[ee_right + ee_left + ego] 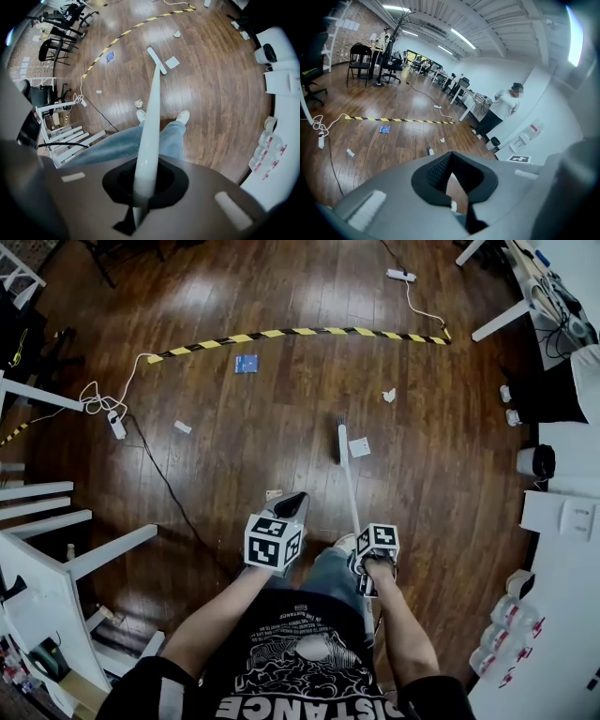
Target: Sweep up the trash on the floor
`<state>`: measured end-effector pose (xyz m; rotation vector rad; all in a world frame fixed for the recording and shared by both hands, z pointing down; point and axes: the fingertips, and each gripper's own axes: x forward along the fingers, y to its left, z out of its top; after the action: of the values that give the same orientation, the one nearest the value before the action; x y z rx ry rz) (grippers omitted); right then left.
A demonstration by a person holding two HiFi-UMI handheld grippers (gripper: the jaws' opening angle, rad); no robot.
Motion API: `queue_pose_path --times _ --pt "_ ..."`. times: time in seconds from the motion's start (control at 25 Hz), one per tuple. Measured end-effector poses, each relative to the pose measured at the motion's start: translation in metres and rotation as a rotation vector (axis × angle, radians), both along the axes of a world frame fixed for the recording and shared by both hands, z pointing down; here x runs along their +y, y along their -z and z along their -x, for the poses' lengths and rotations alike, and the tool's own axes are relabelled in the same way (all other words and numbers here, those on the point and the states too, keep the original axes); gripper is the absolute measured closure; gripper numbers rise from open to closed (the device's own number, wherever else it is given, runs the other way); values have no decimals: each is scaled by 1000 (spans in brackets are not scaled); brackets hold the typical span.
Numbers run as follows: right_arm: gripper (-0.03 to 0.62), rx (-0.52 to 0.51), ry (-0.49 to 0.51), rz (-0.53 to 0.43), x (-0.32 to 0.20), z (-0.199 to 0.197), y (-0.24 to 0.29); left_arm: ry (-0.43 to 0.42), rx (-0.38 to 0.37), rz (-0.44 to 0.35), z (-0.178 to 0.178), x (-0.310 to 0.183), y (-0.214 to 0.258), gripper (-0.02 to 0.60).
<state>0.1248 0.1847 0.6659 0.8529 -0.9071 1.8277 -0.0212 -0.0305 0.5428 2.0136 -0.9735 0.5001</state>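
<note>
Wooden floor [281, 296] | paper trash [359, 447] lies scattered, one scrap just beside broom head [341, 442] | blue card [246, 363] near striped tape [300, 333] | right claw [142, 190] clamped on broom handle [152, 108] | left claw [450, 155] closed, empty

A white long-handled broom [349, 486] is standing tilted, its head resting on the wood floor [281, 437] just beside a paper square [359, 447]. Crumpled paper [389, 396], a blue card [246, 363] and a scrap [182, 427] are lying scattered nearby.

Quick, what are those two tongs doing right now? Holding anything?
Left tongs: closed, nothing between them.
Right tongs: closed on the broom handle.
</note>
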Motion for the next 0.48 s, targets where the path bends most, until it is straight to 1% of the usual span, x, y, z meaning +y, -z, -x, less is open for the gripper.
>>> queue_pose_path --times 0.12,0.24,0.36,0.48 --pt "594 17 -18 -62 -12 -18 9 -27 8 -19 -15 -8 6 577" --pt "594 53 -3 -121 -32 -42 15 -58 8 -35 -34 -16 10 577" --pt "594 81 14 -165 -61 -70 16 -81 4 -55 -54 -27 13 577" --pt "594 119 37 -187 -97 -108 10 -90 -2 -72 -73 -43 14 577"
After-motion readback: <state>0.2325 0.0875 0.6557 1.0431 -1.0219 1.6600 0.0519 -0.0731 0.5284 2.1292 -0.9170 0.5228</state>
